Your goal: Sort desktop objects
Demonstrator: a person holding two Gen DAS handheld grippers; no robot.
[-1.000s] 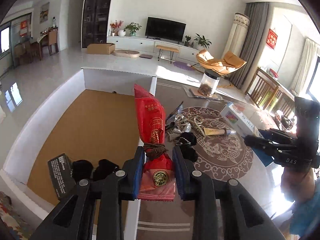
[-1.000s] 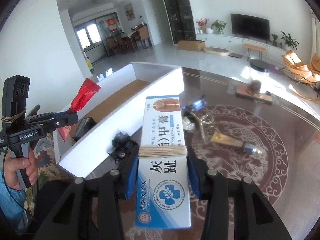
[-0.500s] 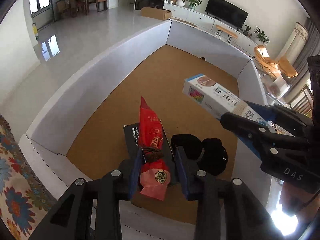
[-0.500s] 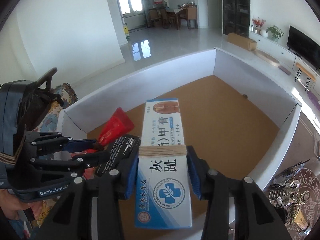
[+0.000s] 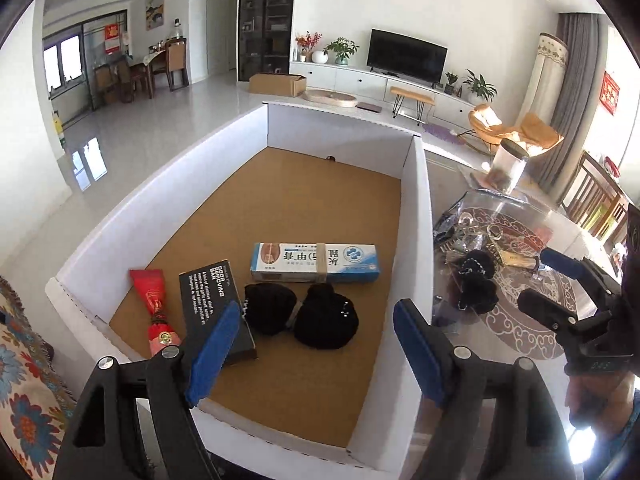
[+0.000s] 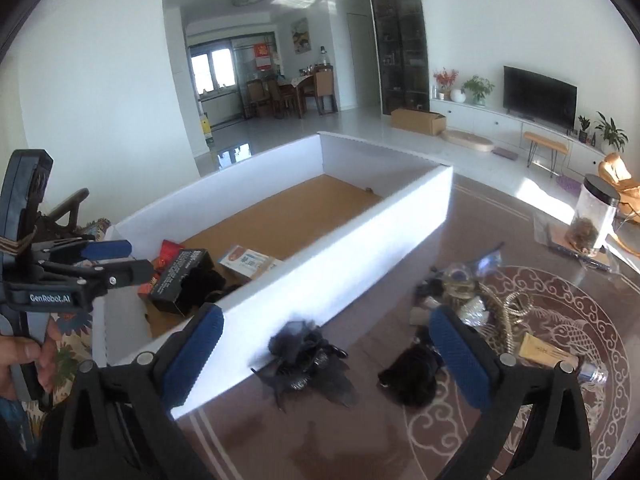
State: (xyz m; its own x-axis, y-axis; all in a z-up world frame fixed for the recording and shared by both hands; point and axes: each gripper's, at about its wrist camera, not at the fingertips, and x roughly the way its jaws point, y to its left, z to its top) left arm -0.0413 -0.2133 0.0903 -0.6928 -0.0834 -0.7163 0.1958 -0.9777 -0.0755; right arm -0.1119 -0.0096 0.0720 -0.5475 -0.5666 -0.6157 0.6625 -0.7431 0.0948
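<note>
A white-walled box point(image 5: 418, 200) with a brown floor holds a red packet point(image 5: 154, 300), a black card box point(image 5: 212, 300), a blue-and-white ointment box point(image 5: 316, 262) and a black fuzzy item point(image 5: 304, 316). My left gripper point(image 5: 316, 356) is open and empty above the box's near end. My right gripper point(image 6: 328, 356) is open and empty over the table, above a dark fabric flower point(image 6: 308, 360) beside the box wall point(image 6: 340, 240). The right gripper also shows in the left wrist view point(image 5: 560, 280).
Loose items lie on the patterned table: a black clump point(image 6: 412, 376), metal clips and keys point(image 6: 468, 292), a small tube point(image 6: 548, 354). A clear jar with a black lid point(image 6: 592, 220) stands at the far right. A floral cloth point(image 5: 24, 368) lies left of the box.
Both grippers opened. The red packet and the ointment box left the jaws and now lie in the box. My right gripper moved back over the table.
</note>
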